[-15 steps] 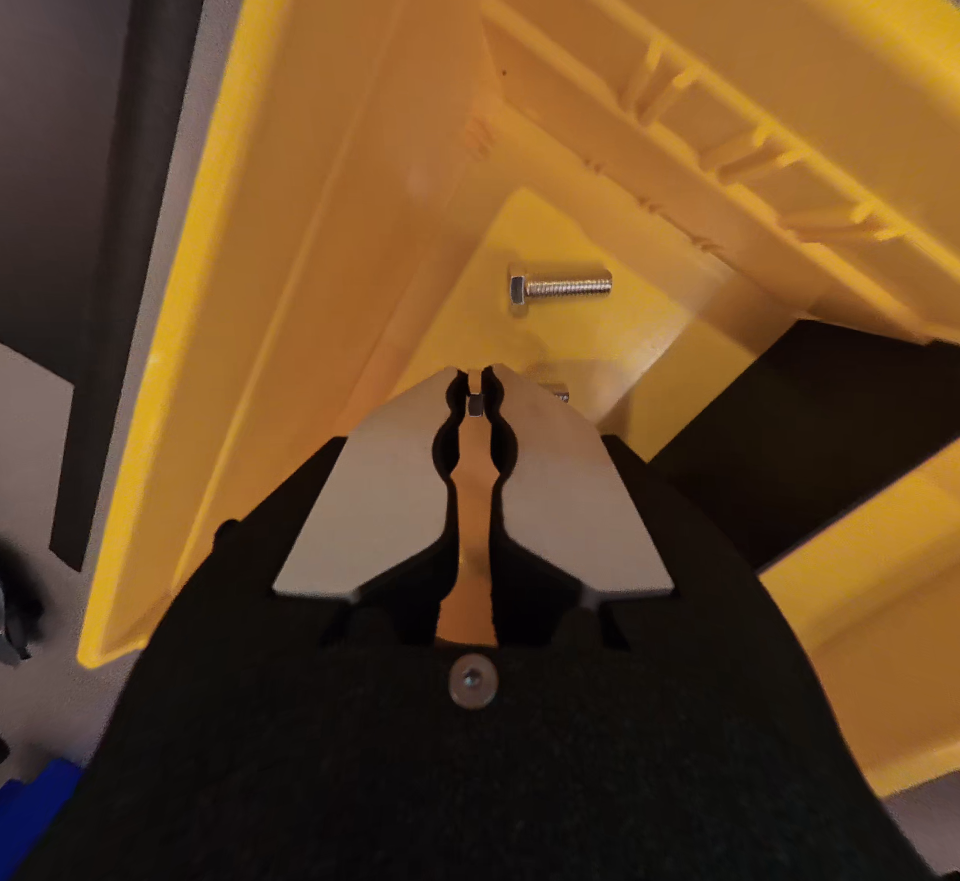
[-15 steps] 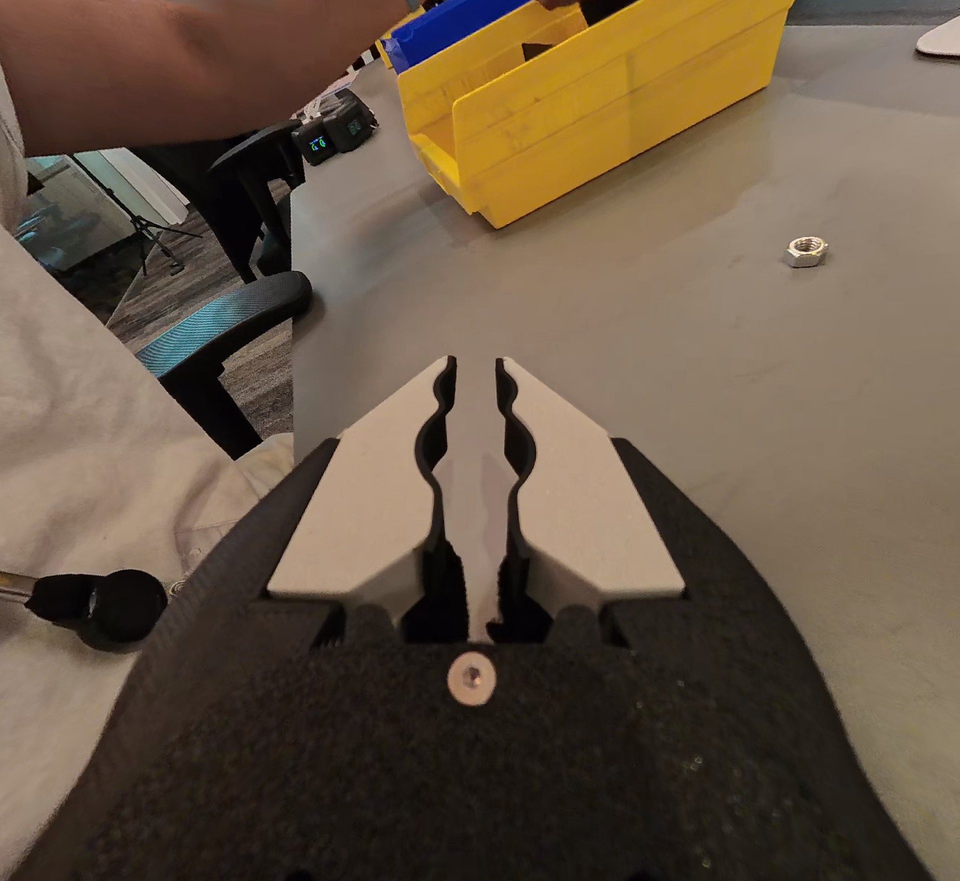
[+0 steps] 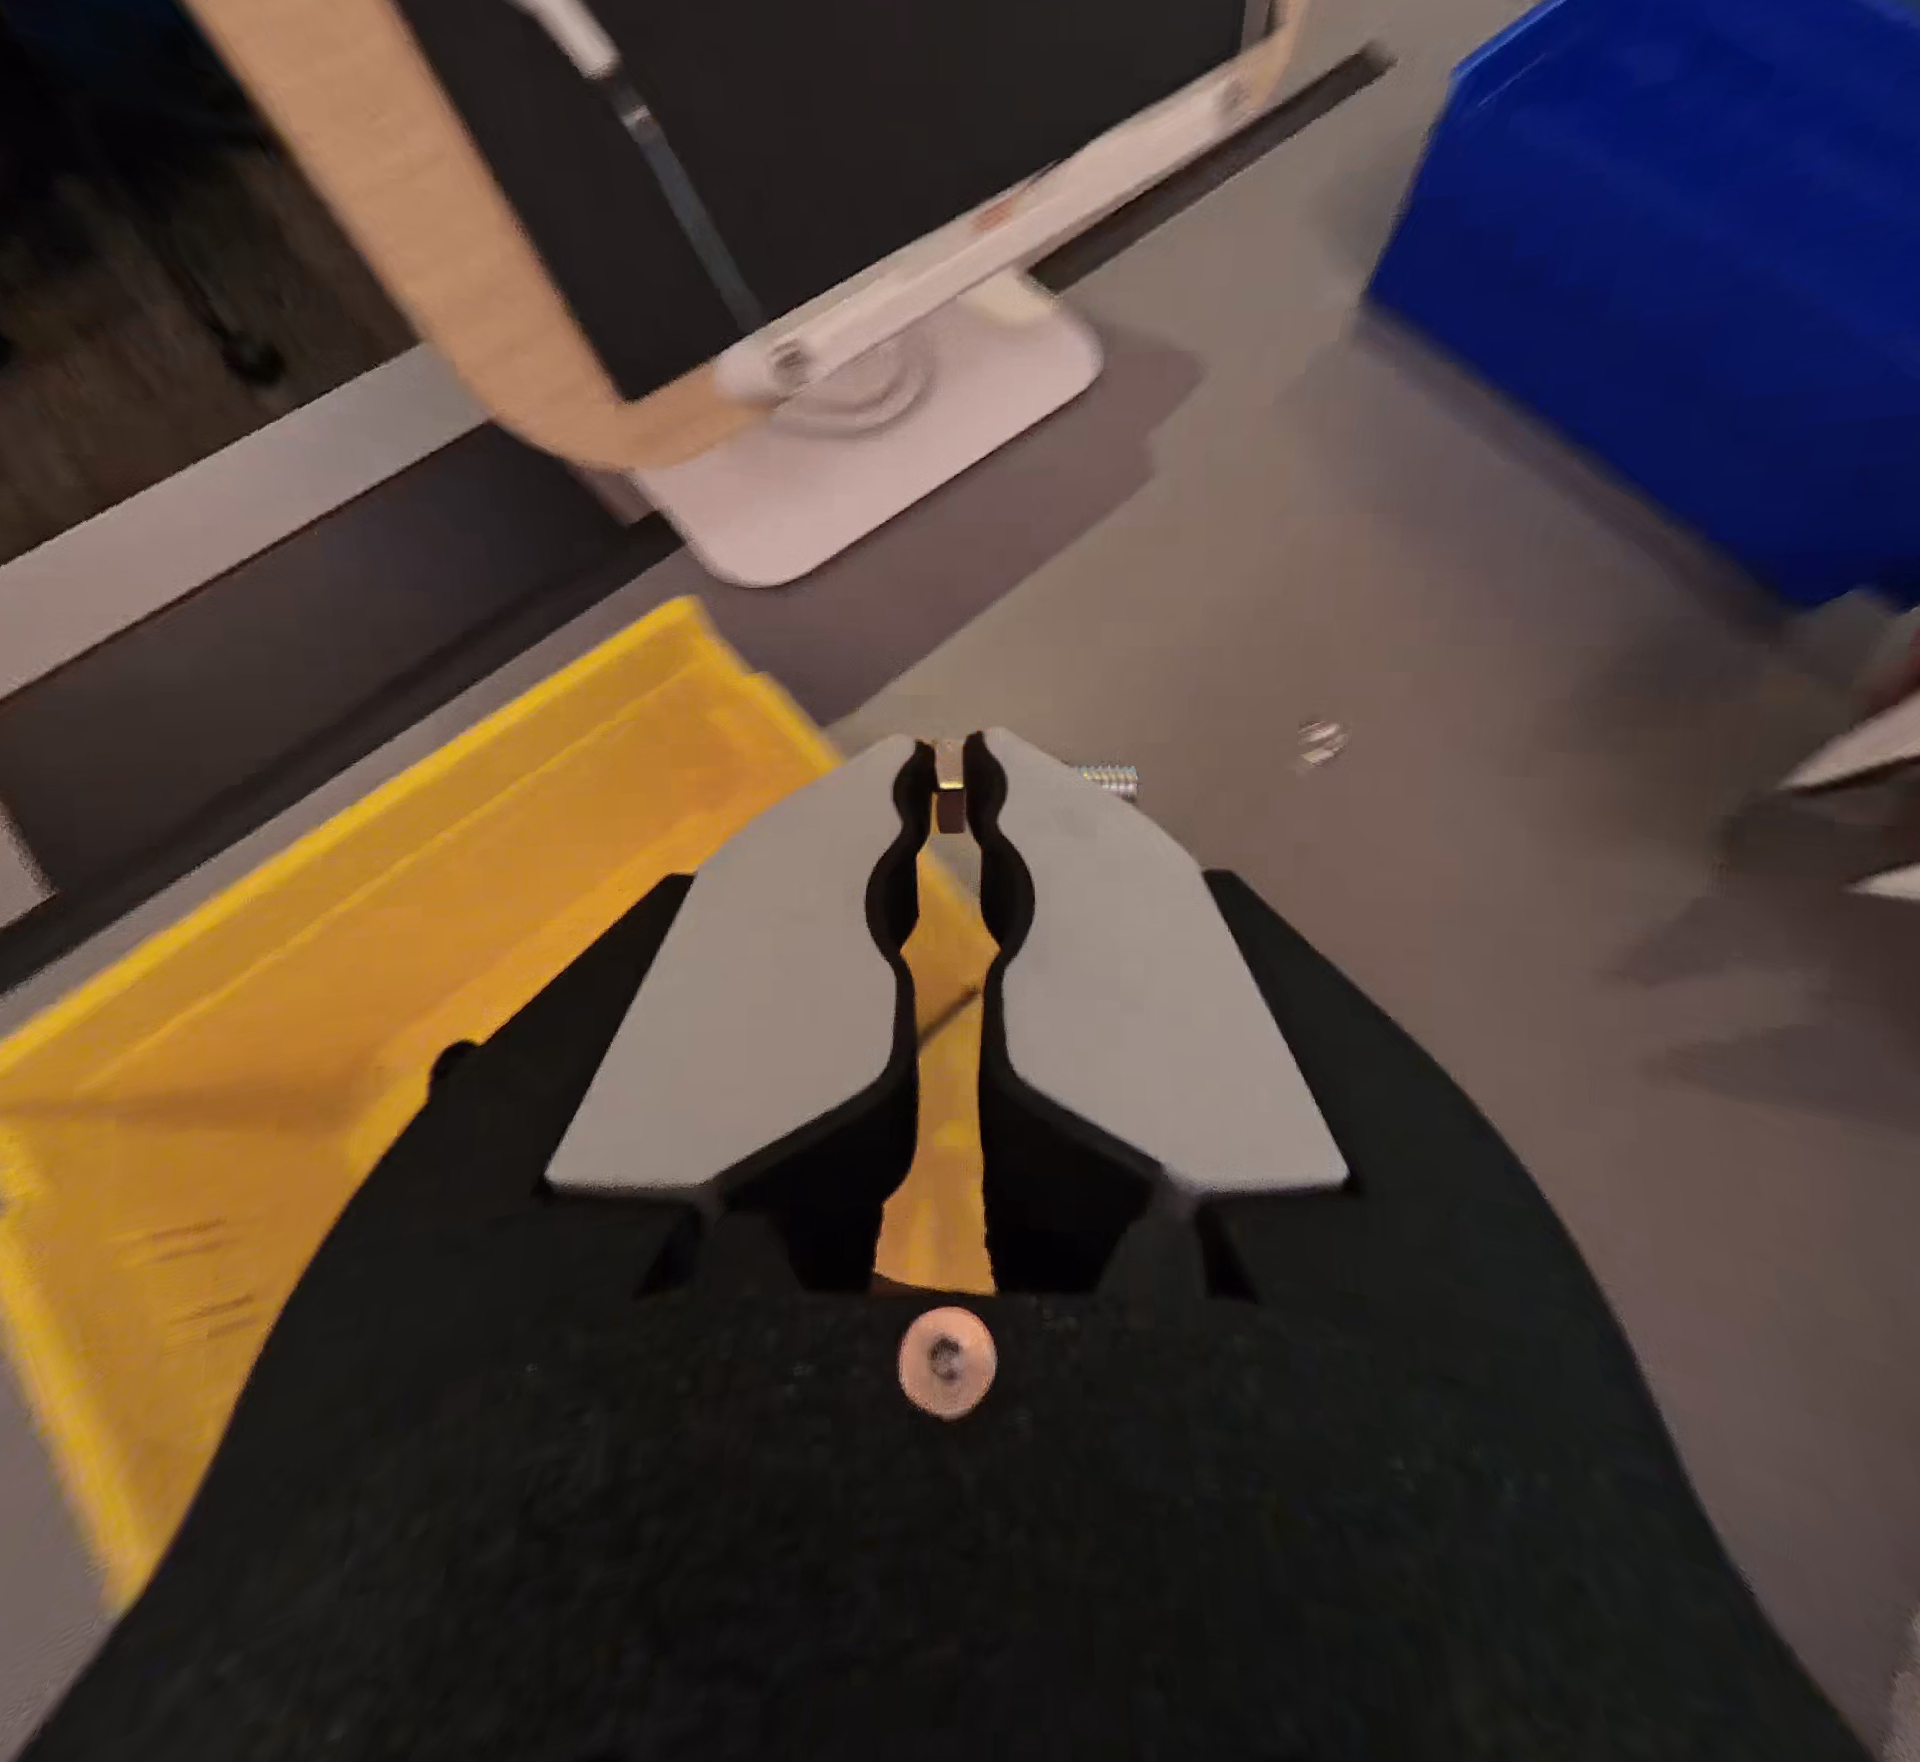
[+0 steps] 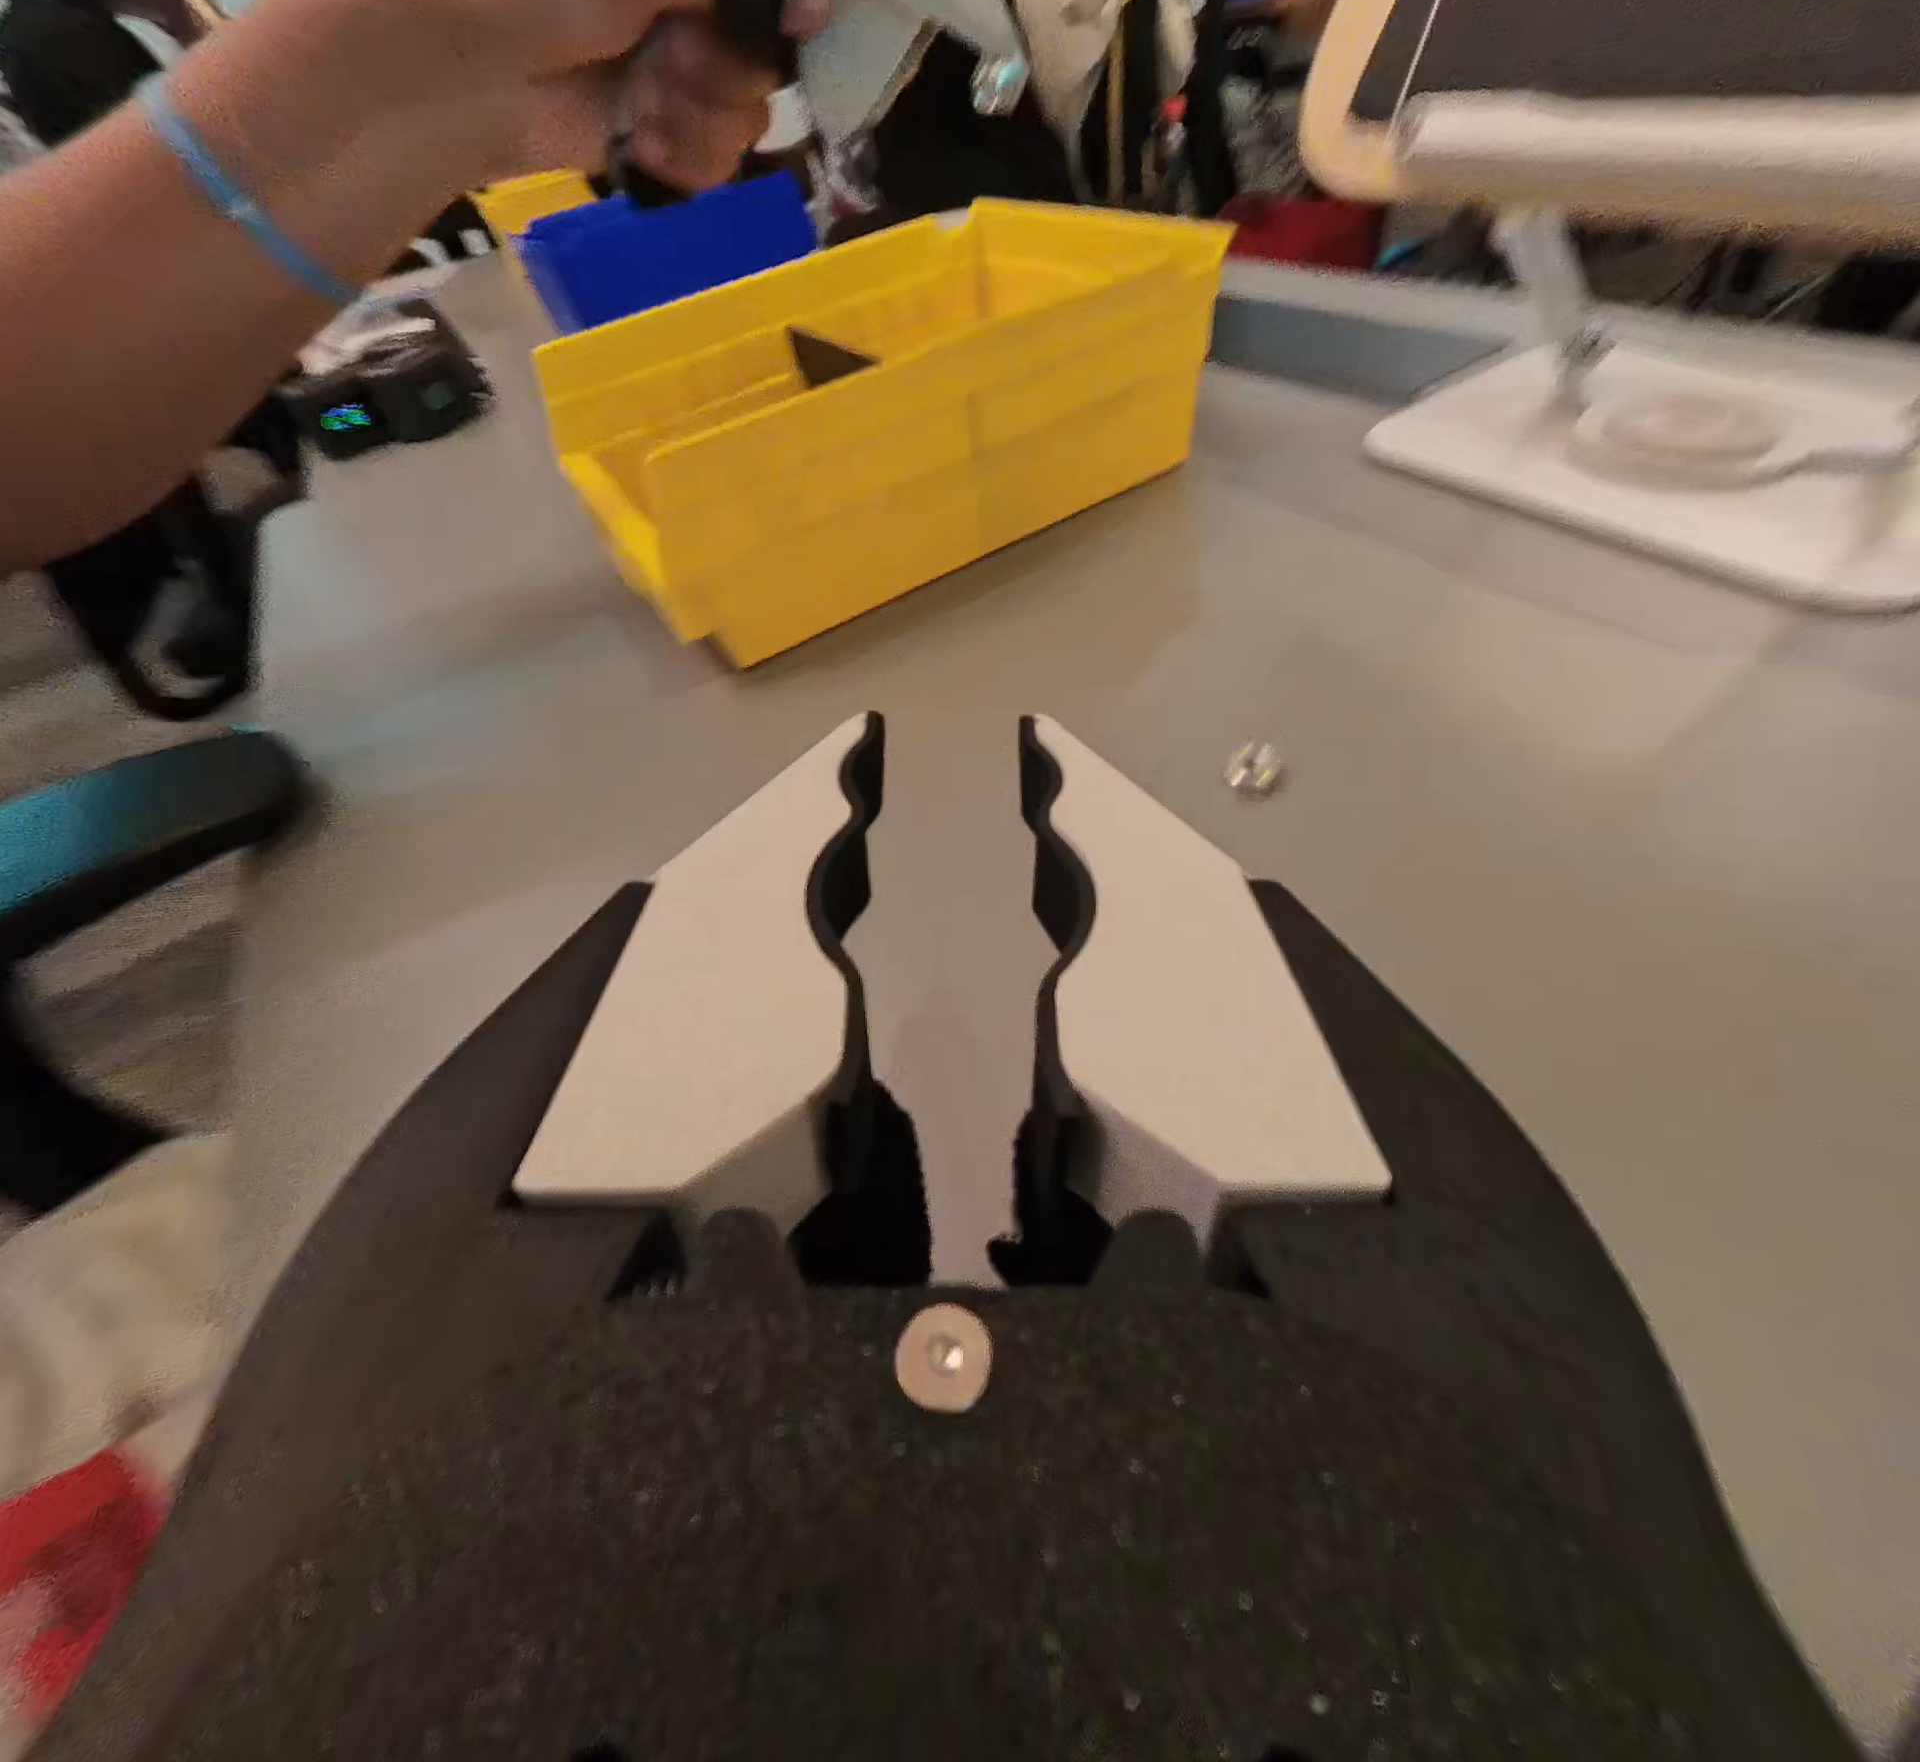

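My left gripper is shut on a small silver bolt. The bolt's head is pinched between the fingertips and its threaded end sticks out to the right. The gripper hangs above the corner of a yellow bin and the grey table. In the right wrist view a hand holds this gripper high above the bins, with the bolt at its tips. My right gripper is open and empty, low over the table. A silver nut lies just right of its tips and also shows in the left wrist view.
The yellow bin stands mid-table with a blue bin behind it; the blue bin also shows in the left wrist view. A white monitor stand base sits at the right. A chair armrest is off the table's left edge. The tips of one gripper are about 25 cm away from the tips of the other. To the silver nut: right tips about 15 cm, left tips about 25 cm.
My left gripper has risen out of the yellow bin with the bolt in its tips and now hangs over the table. My right gripper's jaws have opened wider, and the nut now lies closer to them.
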Demonstrator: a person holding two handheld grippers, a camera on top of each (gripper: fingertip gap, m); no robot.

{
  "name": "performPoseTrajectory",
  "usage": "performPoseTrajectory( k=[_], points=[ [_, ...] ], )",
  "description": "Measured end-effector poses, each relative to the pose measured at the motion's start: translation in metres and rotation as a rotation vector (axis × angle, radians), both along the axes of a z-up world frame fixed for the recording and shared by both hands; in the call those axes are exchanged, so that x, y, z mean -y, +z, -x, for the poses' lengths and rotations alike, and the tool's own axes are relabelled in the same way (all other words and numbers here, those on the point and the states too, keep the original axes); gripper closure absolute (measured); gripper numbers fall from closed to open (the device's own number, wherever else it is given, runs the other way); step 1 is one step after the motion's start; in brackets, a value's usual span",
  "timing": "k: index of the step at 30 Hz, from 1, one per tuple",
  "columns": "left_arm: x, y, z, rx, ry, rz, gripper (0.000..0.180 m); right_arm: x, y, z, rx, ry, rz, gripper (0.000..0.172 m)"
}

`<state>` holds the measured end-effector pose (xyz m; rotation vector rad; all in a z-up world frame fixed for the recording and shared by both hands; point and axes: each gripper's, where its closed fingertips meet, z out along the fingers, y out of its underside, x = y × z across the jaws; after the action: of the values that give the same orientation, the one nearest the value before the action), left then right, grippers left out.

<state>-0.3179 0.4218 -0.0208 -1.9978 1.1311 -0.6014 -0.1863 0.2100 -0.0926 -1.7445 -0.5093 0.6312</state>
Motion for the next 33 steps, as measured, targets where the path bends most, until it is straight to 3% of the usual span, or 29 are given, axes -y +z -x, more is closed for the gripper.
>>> performPoseTrajectory(
  k=[3, 6, 9, 13, 19, 22, 26, 33],
  points=[
    [0.057, 0.002, -0.037, 0.116, -0.047, 0.022, 0.175, -0.022, 0.021, 0.01, 0.195, -0.092, -0.164, 0.146],
    [0.109, -0.012, -0.069, 0.14, -0.101, 0.047, 0.175, -0.033, 0.035, 0.018, 0.387, -0.184, -0.309, 0.145],
    [0.15, -0.032, -0.09, 0.129, -0.148, 0.095, 0.175, -0.03, 0.033, 0.025, 0.556, -0.187, -0.408, 0.145],
    [0.181, -0.049, -0.102, 0.13, -0.177, 0.148, 0.175, -0.018, 0.021, 0.03, 0.677, -0.136, -0.447, 0.156],
    [0.195, -0.053, -0.104, 0.149, -0.185, 0.16, 0.175, -0.006, 0.018, 0.031, 0.642, -0.088, -0.417, 0.163],
    [0.199, -0.042, -0.099, 0.265, -0.203, 0.13, 0.165, 0.001, 0.019, 0.027, 0.571, -0.041, -0.368, 0.163],
    [0.187, -0.041, -0.075, 0.334, -0.144, -0.084, 0.144, 0.0, 0.006, 0.01, 0.445, 0.012, -0.222, 0.163],
    [0.217, -0.062, -0.086, 0.32, -0.305, -0.434, 0.143, -0.003, 0.004, 0.001, 0.322, 0.102, -0.038, 0.162]
  ],
)
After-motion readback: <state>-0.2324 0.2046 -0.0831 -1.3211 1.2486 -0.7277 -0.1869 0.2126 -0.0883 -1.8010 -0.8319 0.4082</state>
